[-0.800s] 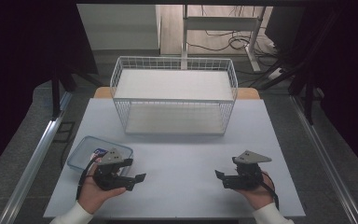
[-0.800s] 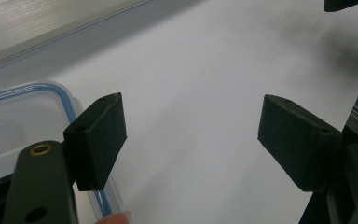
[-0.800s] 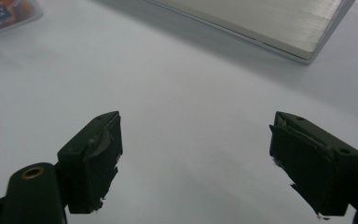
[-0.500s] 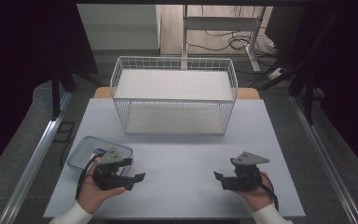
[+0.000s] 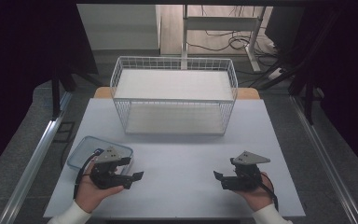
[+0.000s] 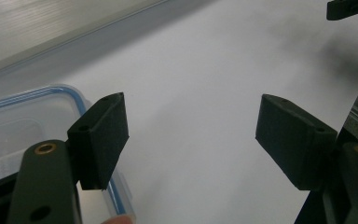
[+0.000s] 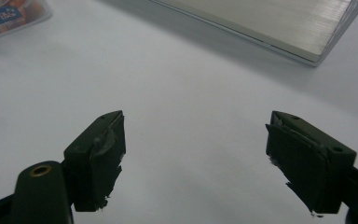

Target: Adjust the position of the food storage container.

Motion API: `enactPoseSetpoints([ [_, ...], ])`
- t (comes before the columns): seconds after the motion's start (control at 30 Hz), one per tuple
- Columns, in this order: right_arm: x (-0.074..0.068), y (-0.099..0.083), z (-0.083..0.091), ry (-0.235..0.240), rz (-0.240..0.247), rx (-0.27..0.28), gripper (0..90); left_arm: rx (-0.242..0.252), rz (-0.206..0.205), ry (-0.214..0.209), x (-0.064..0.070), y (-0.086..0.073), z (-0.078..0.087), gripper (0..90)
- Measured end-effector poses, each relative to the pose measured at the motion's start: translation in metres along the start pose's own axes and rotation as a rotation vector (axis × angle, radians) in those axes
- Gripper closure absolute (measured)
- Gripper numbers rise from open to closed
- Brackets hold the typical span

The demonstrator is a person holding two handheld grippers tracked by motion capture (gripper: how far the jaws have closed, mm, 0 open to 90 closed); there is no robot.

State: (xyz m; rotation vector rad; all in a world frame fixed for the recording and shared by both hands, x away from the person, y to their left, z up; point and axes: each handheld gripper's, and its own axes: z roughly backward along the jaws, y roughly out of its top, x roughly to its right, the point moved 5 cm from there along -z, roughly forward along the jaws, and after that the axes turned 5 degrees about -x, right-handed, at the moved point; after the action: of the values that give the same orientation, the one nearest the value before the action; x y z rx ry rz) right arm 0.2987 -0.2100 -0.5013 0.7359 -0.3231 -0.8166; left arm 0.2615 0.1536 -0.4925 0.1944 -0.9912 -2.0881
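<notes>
A clear plastic container with a blue-rimmed lid (image 5: pixel 85 152) lies flat at the table's front left. My left gripper (image 5: pixel 133 178) is held low just to its right, open, nothing between the jaws; in the left gripper view the container's corner (image 6: pixel 37 116) sits behind the left jaw pad (image 6: pixel 103 135). My right gripper (image 5: pixel 220 179) rests at the front right, open and empty, pointing left toward the other one. In the right gripper view the fingertips (image 7: pixel 98 154) hover over bare white table, and the container's label (image 7: pixel 9 16) peeks in at the top left.
A white wire basket (image 5: pixel 175 95) with two shelves stands at the back middle of the white table (image 5: pixel 177 158); its base edge (image 7: pixel 261 28) crosses the right gripper view. Dark curtains, a metal rail and cables lie beyond the table.
</notes>
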Motion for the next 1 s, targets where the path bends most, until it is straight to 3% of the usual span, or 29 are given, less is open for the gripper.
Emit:
enactPoseSetpoints([
  [0.1, 0.000, 0.000, 0.001, -0.001, -0.004, 0.000, 20.0, -0.004, -0.020, 0.034, -0.001, 0.002, 0.005, 25.2],
  [0.23, 0.000, 0.000, 0.003, -0.003, 0.010, 0.000, 20.2, 0.020, 0.006, 0.050, -0.010, 0.007, 0.020, 26.0],
  [0.37, 0.002, -0.002, 0.004, 0.009, 0.008, 0.005, 20.8, 0.005, 0.048, 0.095, -0.030, 0.010, 0.039, 26.1],
  [0.5, 0.002, -0.001, 0.003, 0.012, 0.007, 0.003, 20.8, 0.014, 0.056, 0.124, -0.041, 0.015, 0.052, 29.6],
  [0.6, 0.001, -0.001, 0.002, 0.009, 0.011, -0.003, 21.0, 0.002, 0.085, 0.183, -0.064, 0.015, 0.064, 36.0],
  [0.67, 0.000, 0.000, 0.000, 0.011, 0.014, -0.006, 21.2, -0.004, 0.099, 0.189, -0.071, 0.014, 0.066, 39.3],
  [0.73, 0.000, -0.001, 0.000, 0.011, 0.014, -0.011, 21.2, -0.014, 0.125, 0.208, -0.084, 0.013, 0.070, 40.4],
  [0.77, 0.000, -0.001, -0.002, 0.010, 0.014, -0.014, 21.3, -0.026, 0.159, 0.224, -0.099, 0.012, 0.073, 42.6],
  [0.83, 0.001, -0.002, -0.003, 0.009, 0.014, -0.018, 21.3, -0.026, 0.176, 0.232, -0.106, 0.012, 0.075, 44.6],
  [0.87, 0.002, -0.003, -0.004, 0.006, 0.011, -0.025, 21.4, -0.028, 0.204, 0.238, -0.118, 0.011, 0.079, 45.4],
  [1.0, 0.004, -0.005, -0.002, -0.005, 0.006, -0.024, 21.4, -0.040, 0.239, 0.248, -0.133, 0.010, 0.081, 48.7],
])
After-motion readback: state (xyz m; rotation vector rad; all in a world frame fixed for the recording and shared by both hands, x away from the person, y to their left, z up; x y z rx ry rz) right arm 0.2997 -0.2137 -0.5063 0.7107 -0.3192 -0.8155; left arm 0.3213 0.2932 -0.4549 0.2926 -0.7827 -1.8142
